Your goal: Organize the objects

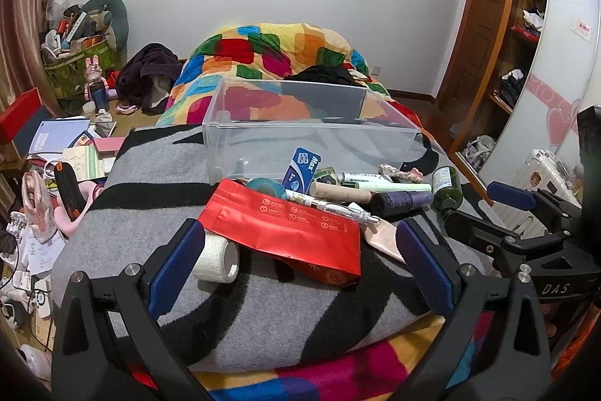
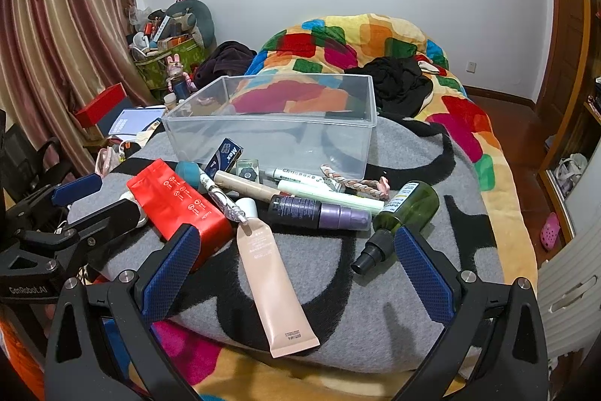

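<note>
- Nearest the cameras, the left gripper (image 1: pixel 296 250) and the right gripper (image 2: pixel 296 262) both hover over the grey-and-black blanket (image 2: pixel 375 307), fingers spread wide, pinching nothing.
- Between the left gripper's fingers lie a white tape roll (image 1: pixel 218 258) and a red pouch (image 1: pixel 285 232).
- Between the right gripper's fingers lies a beige tube (image 2: pixel 270 273), cap pointing away; a green spray bottle (image 2: pixel 402 213) lies just beside the right finger.
- Further back sit a dark purple bottle (image 2: pixel 319 213), pens, a blue box (image 2: pixel 225 155) and a pink braided band (image 2: pixel 357 185).
- Behind the clutter stands the clear plastic bin (image 2: pixel 278 126), holding nothing.
- Farthest lies a colourful quilt (image 2: pixel 357 36).
</note>
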Demonstrator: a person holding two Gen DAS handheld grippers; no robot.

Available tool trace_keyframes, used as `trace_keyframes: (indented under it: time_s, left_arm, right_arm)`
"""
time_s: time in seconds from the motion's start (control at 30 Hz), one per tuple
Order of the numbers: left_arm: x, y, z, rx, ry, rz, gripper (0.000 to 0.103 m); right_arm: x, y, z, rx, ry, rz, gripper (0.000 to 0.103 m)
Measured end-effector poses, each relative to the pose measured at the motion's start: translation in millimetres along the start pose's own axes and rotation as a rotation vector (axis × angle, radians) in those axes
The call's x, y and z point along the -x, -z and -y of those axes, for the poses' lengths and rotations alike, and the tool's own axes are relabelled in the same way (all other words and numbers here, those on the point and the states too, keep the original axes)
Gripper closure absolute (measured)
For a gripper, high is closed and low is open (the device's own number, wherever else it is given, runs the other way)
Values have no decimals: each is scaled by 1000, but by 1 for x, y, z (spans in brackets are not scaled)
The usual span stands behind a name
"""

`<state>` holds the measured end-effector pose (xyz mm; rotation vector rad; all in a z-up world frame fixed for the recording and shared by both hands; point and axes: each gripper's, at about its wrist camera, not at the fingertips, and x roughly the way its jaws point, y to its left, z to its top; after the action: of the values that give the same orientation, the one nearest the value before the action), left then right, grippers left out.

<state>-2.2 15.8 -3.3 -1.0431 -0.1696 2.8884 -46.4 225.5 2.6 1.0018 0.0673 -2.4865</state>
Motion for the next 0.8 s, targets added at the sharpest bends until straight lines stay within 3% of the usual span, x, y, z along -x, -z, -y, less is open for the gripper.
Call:
trace_keyframes:
  time_s: [0.8]
  left_arm:
    - [2, -2, 2, -4, 8, 5, 0]
  right_arm:
    - [-1, 2, 0, -1, -1, -4, 0]
